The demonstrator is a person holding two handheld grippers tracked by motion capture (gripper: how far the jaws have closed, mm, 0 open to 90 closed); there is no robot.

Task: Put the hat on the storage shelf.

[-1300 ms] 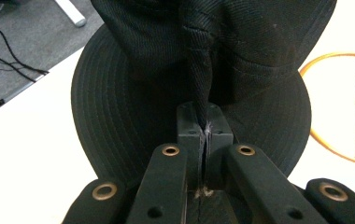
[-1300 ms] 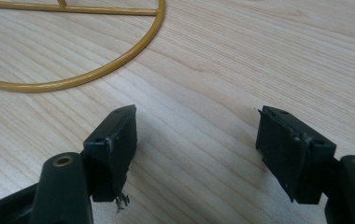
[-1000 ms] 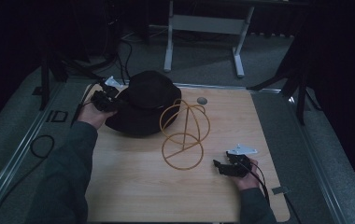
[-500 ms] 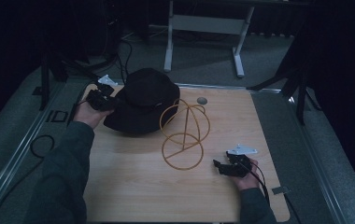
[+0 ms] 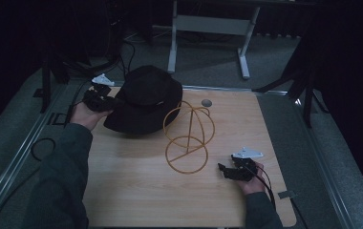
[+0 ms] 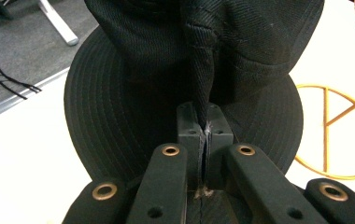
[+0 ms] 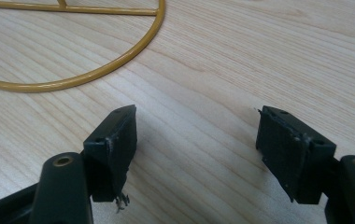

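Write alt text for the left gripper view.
A black claw is shut on a fold of a black hat, seen close up over a pale table. Part of a yellow wire stand shows at the right edge.

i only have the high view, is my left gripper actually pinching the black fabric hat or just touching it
Observer: Pinching. In the left gripper view the left gripper has its jaws shut on a fold of the black fabric bucket hat.
Operator: which part of the hat
Observer: A fold of the crown, above the stitched brim.
Operator: and the right one
Observer: The right gripper is open, nothing between its jaws, just above the pale wooden table.
Operator: how near the stand
Observer: The yellow wire hat stand has its base ring ahead of the jaws, apart from them.
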